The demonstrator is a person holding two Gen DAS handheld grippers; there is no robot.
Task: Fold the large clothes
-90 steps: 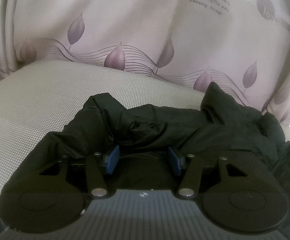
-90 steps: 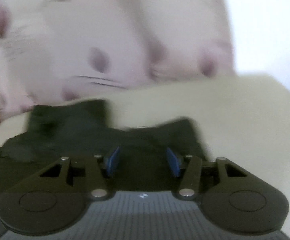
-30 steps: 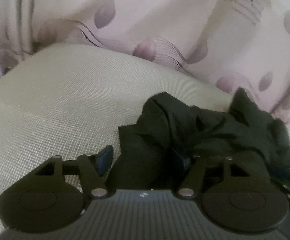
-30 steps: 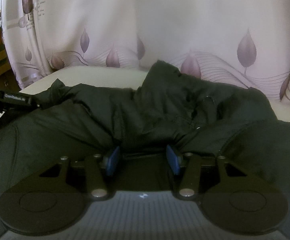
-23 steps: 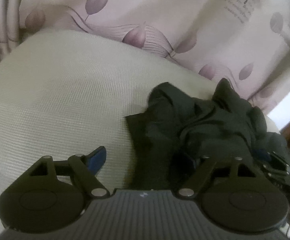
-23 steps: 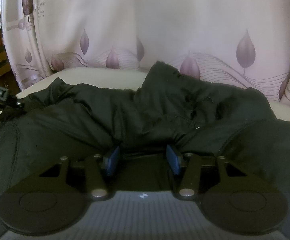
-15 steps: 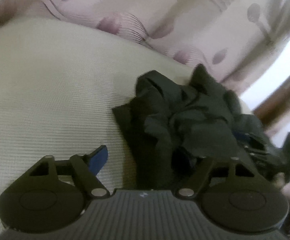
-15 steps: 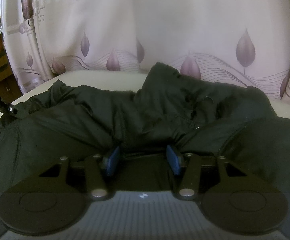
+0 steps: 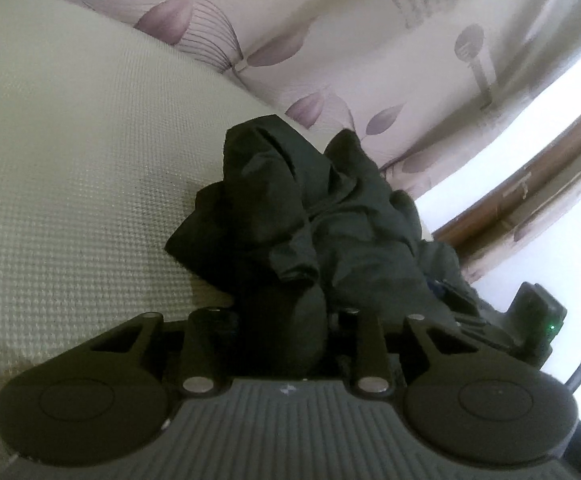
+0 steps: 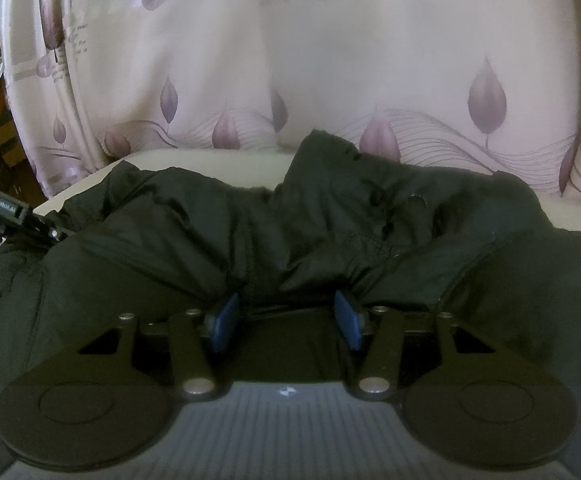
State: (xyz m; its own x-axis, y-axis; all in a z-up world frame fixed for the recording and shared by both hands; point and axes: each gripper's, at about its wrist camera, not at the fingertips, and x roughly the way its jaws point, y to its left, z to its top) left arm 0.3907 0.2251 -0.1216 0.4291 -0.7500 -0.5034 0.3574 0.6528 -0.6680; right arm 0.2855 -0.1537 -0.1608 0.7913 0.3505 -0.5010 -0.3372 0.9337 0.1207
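Two views, one black jacket (image 9: 314, 216).

Left wrist: left gripper (image 9: 282, 320) clenched on a thick fold of the jacket, jaws just closed in from a wider stance. Fold bulges up between the jaws and hides both pads. Rest of the jacket heaped ahead of the jaws and trailing off to their right. Pale textured cushion (image 9: 70, 168) bare to the left of the jaws and under them. Leaf-print curtain (image 9: 330, 40) well beyond the heap. Black device with a green light (image 9: 538, 320) just right of the right jaw, touching the jacket edge or merely beside it: cannot tell.

Right wrist: right gripper (image 10: 286, 316) part-way apart, blue pads (image 10: 348, 320) both exposed. Jacket fabric under and between the jaws, bunched ahead of them. Pressing on the fabric or merely resting over it: cannot tell. Jacket spread wide ahead of the jaws and out past both sides, collar end raised straight ahead. Snap fastener (image 10: 414, 200) ahead and slightly right. Black bar with white lettering (image 10: 6, 210) far left of the jaws, at the jacket edge. Curtain behind, cushion edge showing just above the jacket.
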